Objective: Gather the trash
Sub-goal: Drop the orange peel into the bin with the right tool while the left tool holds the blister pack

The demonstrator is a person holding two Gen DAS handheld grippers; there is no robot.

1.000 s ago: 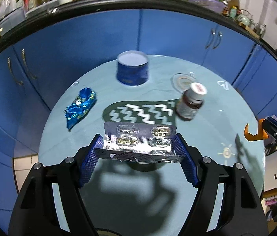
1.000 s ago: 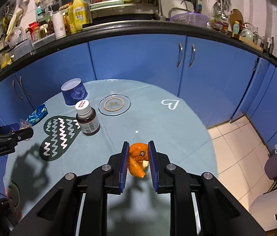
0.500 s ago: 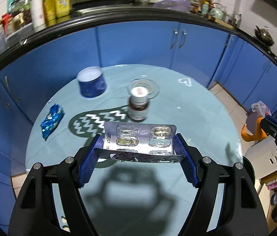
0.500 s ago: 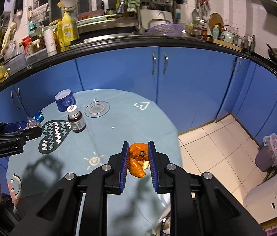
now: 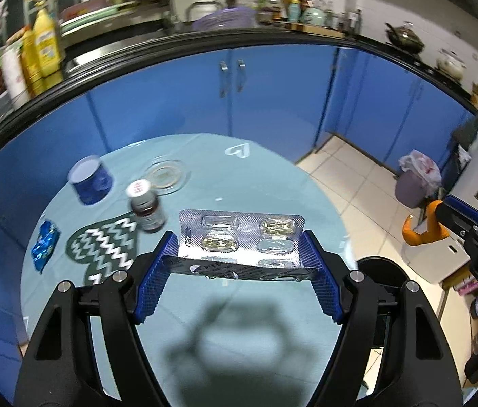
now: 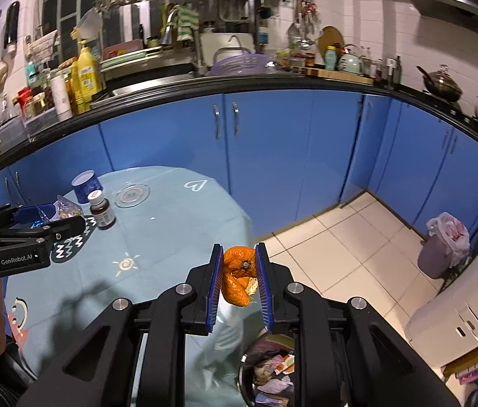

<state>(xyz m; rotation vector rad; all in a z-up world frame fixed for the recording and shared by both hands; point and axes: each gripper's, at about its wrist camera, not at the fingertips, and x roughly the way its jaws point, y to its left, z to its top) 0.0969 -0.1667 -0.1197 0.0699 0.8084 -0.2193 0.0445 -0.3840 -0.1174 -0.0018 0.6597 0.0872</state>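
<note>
We are mid-task with both hands loaded. Our left gripper (image 5: 239,261) is clamped on one blister pack (image 5: 240,237), held flat above the near part of the table (image 5: 273,190). Our right gripper (image 6: 239,281) pinches one orange peel (image 6: 239,278) past the table's right edge, nearly over a bin (image 6: 266,369) below it that already holds scraps — so dropping both pieces looks like the step left for these two.

On the table one blue wrapper (image 5: 45,242) lies at the left edge, apparently trash not yet gathered. Also there: one brown bottle (image 5: 145,205), one blue can (image 5: 90,183), one glass saucer (image 5: 167,177) — whether these count as trash we cannot tell. A second bin with a bag (image 6: 442,244) stands far right on the floor.
</note>
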